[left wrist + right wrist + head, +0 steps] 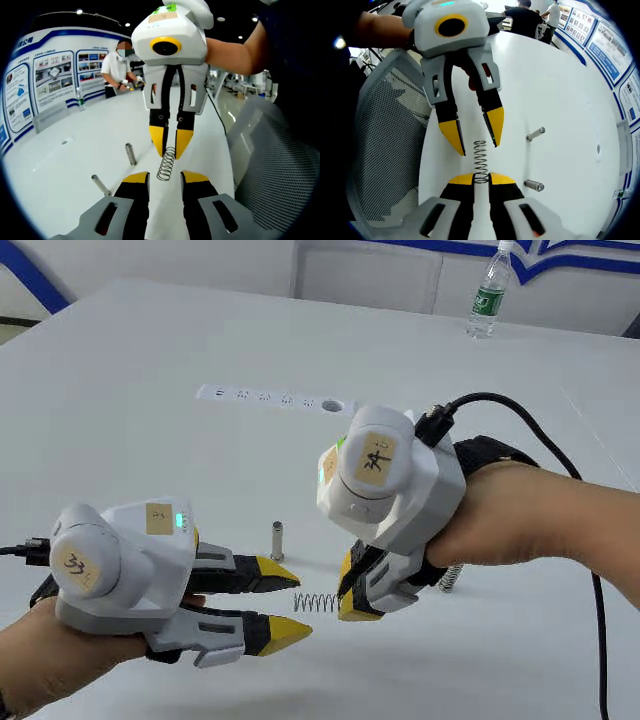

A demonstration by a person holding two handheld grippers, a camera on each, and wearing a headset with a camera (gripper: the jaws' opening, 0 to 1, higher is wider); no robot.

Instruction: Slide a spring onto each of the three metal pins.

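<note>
head view shows the right gripper [352, 602] pinching one end of a spring [316, 602] low over the table [150, 390]. its jaws are squeezed tight on it. the spring lies sideways, and its free end points left at the left gripper [296, 602], which is near us on the left. the left gripper's jaws are wide apart and hold nothing. the spring's free end sits right at the gap between them, and i cannot tell if it touches.

a bare pin [277, 538] stands up a little farther away than the spring, very close to it. a second spring [450, 578] is on the right, just past the right gripper. it may sit on a pin already, but i cannot tell.

the step now looks like getting the held spring to the bare pin. for the next move, the spring has to be turned so it stands up, with its open end right over the pin's top. then it can slide down. the spring is thin and bendy, so it should go slowly and stay straight, or it may slip off the side of the pin.
</note>
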